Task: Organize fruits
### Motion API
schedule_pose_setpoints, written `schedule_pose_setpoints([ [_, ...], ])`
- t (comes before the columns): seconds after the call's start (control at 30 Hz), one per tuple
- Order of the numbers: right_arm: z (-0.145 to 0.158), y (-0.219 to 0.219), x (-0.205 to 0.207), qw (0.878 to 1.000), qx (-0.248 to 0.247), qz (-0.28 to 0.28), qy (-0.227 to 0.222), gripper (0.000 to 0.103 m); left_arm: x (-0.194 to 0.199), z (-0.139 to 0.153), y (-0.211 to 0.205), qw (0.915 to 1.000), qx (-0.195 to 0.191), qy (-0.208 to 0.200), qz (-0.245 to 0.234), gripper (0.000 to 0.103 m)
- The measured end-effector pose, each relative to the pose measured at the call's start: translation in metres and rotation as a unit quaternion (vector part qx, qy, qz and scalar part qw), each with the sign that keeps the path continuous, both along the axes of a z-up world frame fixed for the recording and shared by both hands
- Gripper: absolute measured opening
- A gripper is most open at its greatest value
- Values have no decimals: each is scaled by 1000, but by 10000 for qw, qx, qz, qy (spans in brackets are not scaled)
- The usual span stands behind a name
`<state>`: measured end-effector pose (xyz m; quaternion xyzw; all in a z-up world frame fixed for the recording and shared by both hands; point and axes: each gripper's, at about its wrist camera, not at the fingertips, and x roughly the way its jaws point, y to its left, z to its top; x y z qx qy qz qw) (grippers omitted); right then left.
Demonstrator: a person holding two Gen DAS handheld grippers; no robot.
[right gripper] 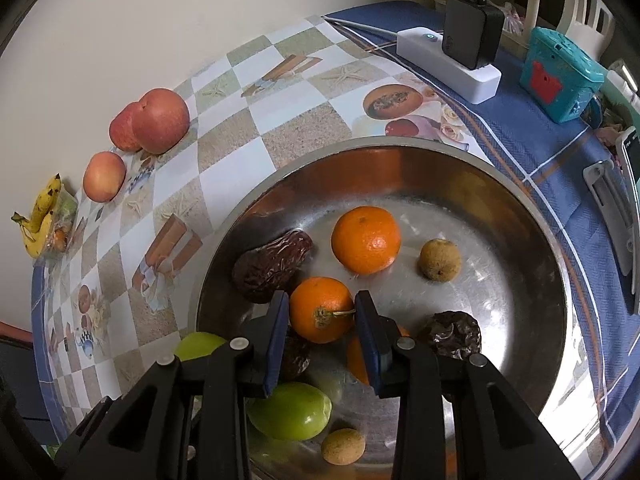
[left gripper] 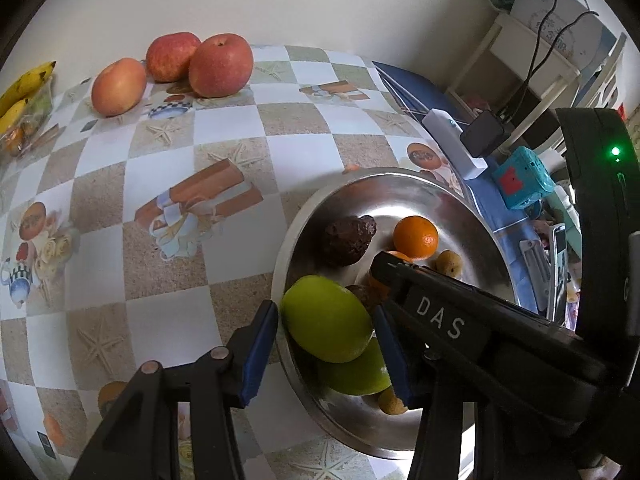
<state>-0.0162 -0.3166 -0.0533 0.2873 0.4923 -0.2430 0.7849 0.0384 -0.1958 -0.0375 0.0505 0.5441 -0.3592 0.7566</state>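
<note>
- The counter [right gripper: 224, 128], under a checkered cloth, fills the left of both views.
- A steel bowl [right gripper: 520, 216] sits lower right.
- Only the left wrist view shows the left gripper [left gripper: 326, 344] pinching a green fruit [left gripper: 326, 318].
- Only the right wrist view shows the right gripper [right gripper: 322, 320] clamping a stemmed orange [right gripper: 320, 310].
- Three apples [right gripper: 160, 120] lie upper left.

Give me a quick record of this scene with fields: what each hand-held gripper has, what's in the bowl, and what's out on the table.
left hand-held gripper: closed on a green fruit
right hand-held gripper: closed on an orange
bowl: second orange, dates, green fruit, small tan fruits
table: three apples, bananas
</note>
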Motion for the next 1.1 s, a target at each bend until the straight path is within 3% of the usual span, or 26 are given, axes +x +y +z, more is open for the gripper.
schedule_pose_setpoints([
  [0.2, 4, 5, 1, 10000, -34, 51, -42, 42, 0, 1, 7, 9995, -123, 275, 49, 61],
  [0.6, 34, 34, -5, 9981, -421, 355, -287, 43, -10, 19, 50, 9980, -450, 301, 332, 66],
  [0.7, 39, 43, -12, 9973, -516, 458, -261, 42, -8, 19, 73, 9966, -224, 304, 736, 68],
  [0.83, 40, 57, -19, 9956, -701, 587, -189, 42, -7, 13, 99, 9926, 275, 66, 1178, 91],
  [0.87, 40, 60, -22, 9953, -716, 621, -186, 48, -7, 11, 108, 9896, 480, -5, 1359, 94],
  [0.9, 39, 65, -24, 9949, -752, 650, -169, 63, -6, 10, 113, 9877, 562, -50, 1456, 101],
  [0.97, 35, 71, -28, 9941, -823, 703, -112, 79, -6, 11, 129, 9833, 647, -186, 1688, 103],
  [1.1, 32, 83, -37, 9920, -941, 839, -92, 84, -11, 22, 154, 9751, 871, -581, 1953, 103],
])
